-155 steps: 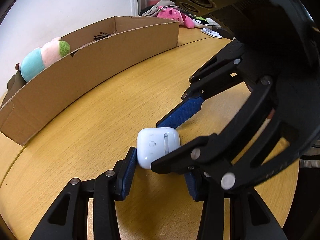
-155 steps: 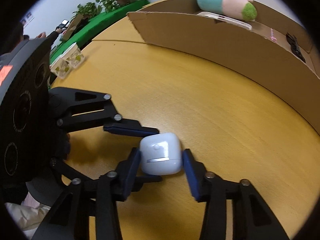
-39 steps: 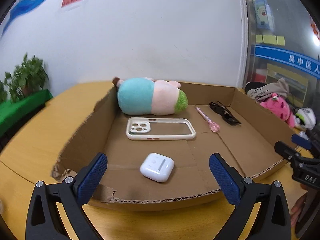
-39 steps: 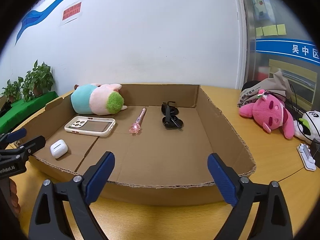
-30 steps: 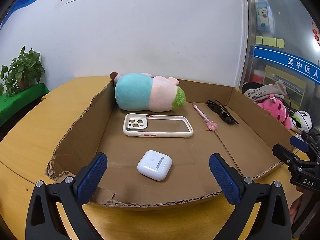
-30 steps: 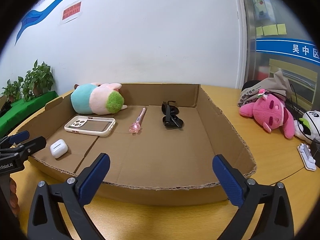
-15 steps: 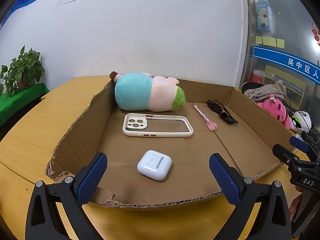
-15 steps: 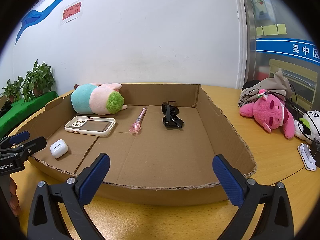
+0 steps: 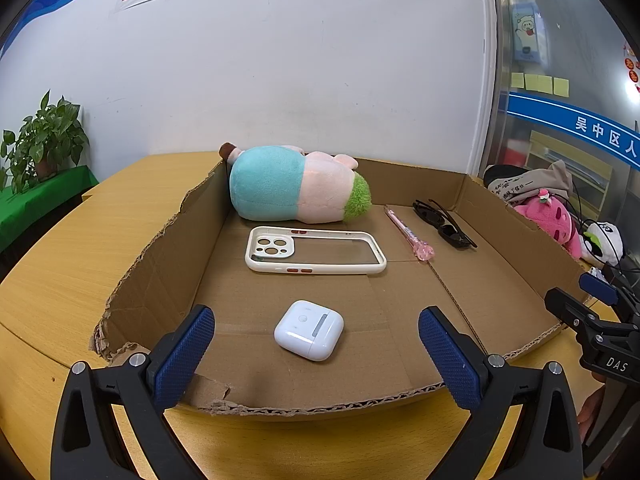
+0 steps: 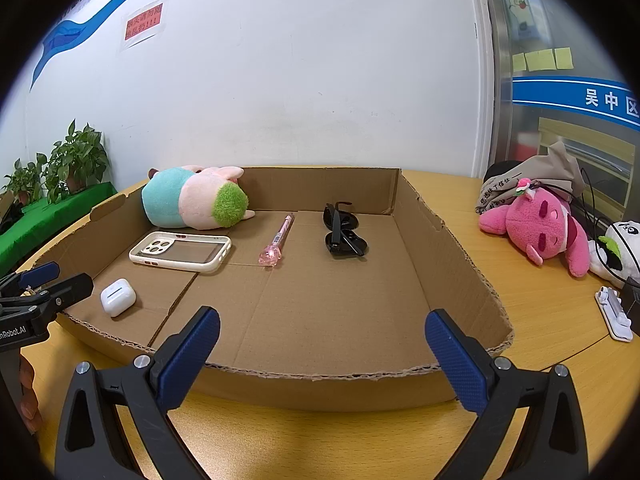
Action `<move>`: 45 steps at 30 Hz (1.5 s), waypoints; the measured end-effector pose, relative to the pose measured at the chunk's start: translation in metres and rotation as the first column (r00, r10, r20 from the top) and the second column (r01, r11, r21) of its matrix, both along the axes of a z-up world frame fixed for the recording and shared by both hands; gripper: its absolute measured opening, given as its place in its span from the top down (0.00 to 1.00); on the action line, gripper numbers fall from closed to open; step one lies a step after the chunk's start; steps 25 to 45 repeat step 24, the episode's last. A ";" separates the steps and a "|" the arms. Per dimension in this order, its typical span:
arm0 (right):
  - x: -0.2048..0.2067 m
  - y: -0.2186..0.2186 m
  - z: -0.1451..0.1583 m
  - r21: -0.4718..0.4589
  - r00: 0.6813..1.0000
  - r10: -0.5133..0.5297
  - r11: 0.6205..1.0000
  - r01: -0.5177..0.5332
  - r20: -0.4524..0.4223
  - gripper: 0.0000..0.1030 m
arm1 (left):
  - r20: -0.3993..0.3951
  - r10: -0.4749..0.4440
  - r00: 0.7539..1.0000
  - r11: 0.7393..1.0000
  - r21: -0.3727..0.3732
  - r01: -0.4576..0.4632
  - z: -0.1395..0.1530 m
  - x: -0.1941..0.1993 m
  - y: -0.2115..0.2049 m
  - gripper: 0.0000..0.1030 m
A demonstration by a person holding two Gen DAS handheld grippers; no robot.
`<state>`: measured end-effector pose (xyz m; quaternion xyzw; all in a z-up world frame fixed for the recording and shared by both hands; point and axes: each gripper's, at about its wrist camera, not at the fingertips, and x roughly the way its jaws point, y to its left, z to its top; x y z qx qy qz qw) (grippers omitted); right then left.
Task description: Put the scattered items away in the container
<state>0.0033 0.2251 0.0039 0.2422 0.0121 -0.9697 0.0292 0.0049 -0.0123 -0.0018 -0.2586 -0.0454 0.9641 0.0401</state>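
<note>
A shallow cardboard box (image 9: pixel 160 280) (image 10: pixel 452 264) lies on the wooden table. Inside lie a white earbud case (image 9: pixel 309 329) (image 10: pixel 117 297), a cream phone case (image 9: pixel 315 249) (image 10: pixel 181 256), a teal and pink plush (image 9: pixel 294 189) (image 10: pixel 194 202), a pink pen (image 9: pixel 408 233) (image 10: pixel 277 241) and black sunglasses (image 9: pixel 444 223) (image 10: pixel 343 235). My left gripper (image 9: pixel 316 354) is open and empty, just in front of the box's near edge, behind the earbud case. My right gripper (image 10: pixel 322 354) is open and empty at the near edge further right.
A pink plush (image 10: pixel 536 226), a panda plush (image 10: pixel 618 252), a grey bag (image 10: pixel 532 184) and a white holder (image 10: pixel 614 312) lie on the table right of the box. Potted plants (image 10: pixel 64 164) stand on a green ledge at the left.
Five seconds ago both grippers held the earbud case on the table; it now lies in the box. Over the last second both grippers stayed open and nearly still.
</note>
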 end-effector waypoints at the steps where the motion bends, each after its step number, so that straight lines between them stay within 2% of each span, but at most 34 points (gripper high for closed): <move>1: 0.000 0.000 0.000 0.000 1.000 0.000 1.000 0.000 0.000 0.01 | 0.000 0.000 1.000 1.000 0.000 0.000 0.000 0.000 0.000 0.00; 45: -0.001 0.000 0.000 0.000 1.000 0.001 1.000 -0.001 0.000 0.01 | -0.001 0.007 1.000 1.000 -0.001 -0.007 0.000 0.000 0.001 0.00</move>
